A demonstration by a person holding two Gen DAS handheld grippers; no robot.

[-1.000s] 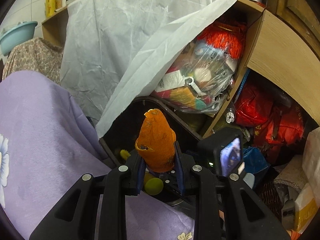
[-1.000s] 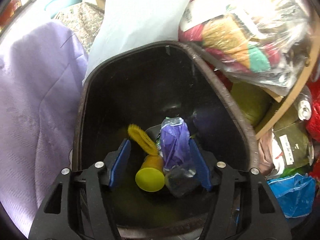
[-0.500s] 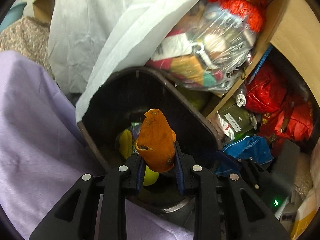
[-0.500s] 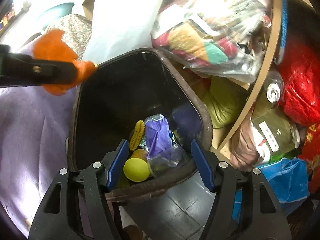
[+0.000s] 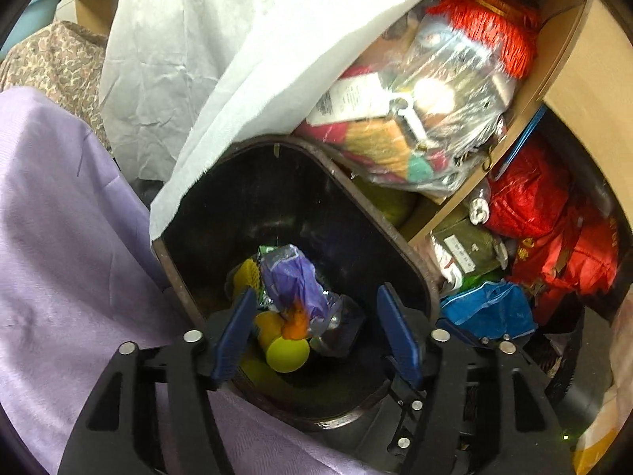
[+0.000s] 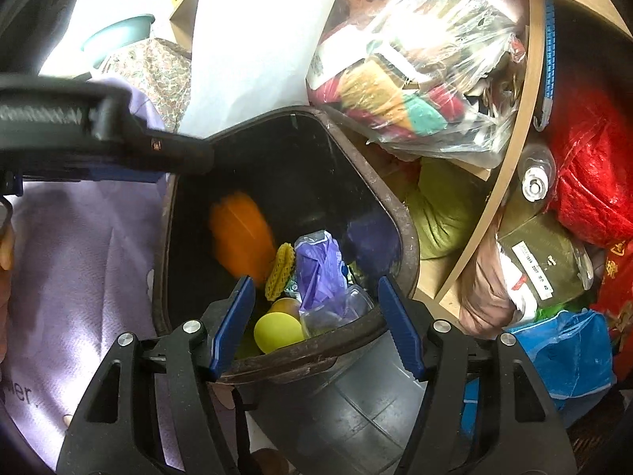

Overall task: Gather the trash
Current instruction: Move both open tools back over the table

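A black bin with a brown rim point(image 5: 379, 217) point(image 6: 407, 233) stands below both grippers. An orange peel point(image 6: 241, 237) shows blurred inside it in the right wrist view, and as an orange scrap point(image 5: 294, 322) among the trash in the left wrist view. My left gripper point(image 5: 316, 334) hangs over the bin, its jaws opening with nothing between them. One of its fingers point(image 6: 174, 154) reaches in from the left. My right gripper point(image 6: 316, 334) is open and empty above the near rim. A purple wrapper point(image 5: 292, 281) point(image 6: 320, 265), a yellow ball point(image 5: 287, 352) point(image 6: 277, 330) and yellow mesh point(image 6: 281, 273) lie inside.
A lavender cloth point(image 5: 67, 237) covers the surface left of the bin. A white sheet point(image 5: 221, 51) hangs behind it. On the right, a wooden shelf point(image 5: 565, 79) is crammed with a clear plastic bag point(image 5: 427, 118), red bags point(image 5: 530, 194) and a blue bag point(image 5: 486, 308).
My left gripper's jaws have opened and let go of the orange peel, which is now down inside the bin. My right gripper has drawn back toward the bin's near rim.
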